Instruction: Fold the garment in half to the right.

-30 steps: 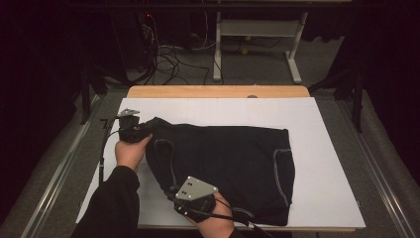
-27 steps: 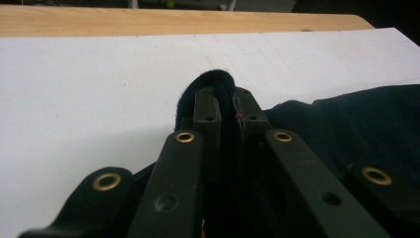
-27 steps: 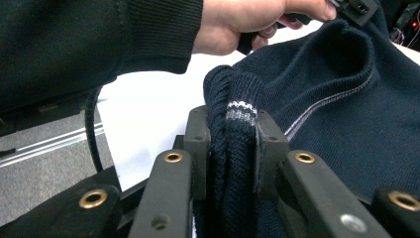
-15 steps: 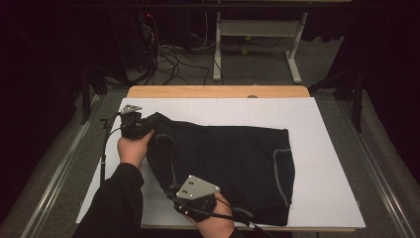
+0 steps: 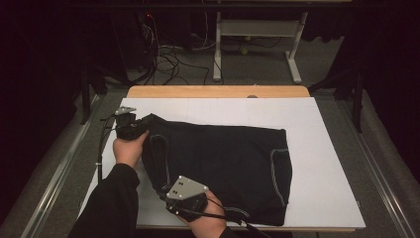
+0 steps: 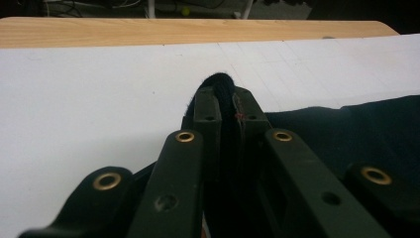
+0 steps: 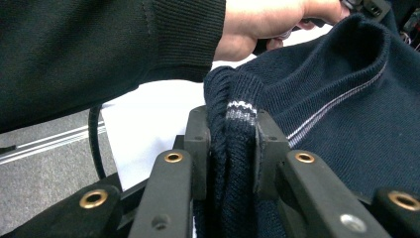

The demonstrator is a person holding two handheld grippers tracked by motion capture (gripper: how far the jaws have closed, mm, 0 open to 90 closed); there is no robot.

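A wide bench [image 5: 327,148] under white sheeting runs across the high view, its bare wooden edge [image 5: 218,91] showing along the 12 o'clock side. Beyond it, at 12 o'clock, a grey metal frame [image 5: 257,44] stands on the floor beside a tangle of cables [image 5: 166,57].

A dark navy knitted sweater [image 5: 223,163] lies spread over the middle of the bench, mostly flat, with pale stitching lines curving near its 3 o'clock end. Its 9 o'clock end is gathered and lifted slightly off the sheeting.

A person's dark left sleeve [image 5: 106,203] enters from 7 o'clock, and the left hand [image 5: 130,148] grips the left hand-held gripper [image 5: 141,125] at the sweater's 10 o'clock corner. In the left gripper view, the jaws are pressed together on a fold of dark sweater fabric [image 6: 220,94] that pokes out just past their tips, over white sheeting.

At 6 o'clock, the right hand [image 5: 205,220] holds the right hand-held gripper [image 5: 163,191], topped by its grey three-cornered plate, at the sweater's near edge. In the right gripper view, its jaws pinch the ribbed hem, with a thin pale stripe [image 7: 240,110] sitting between the pads.
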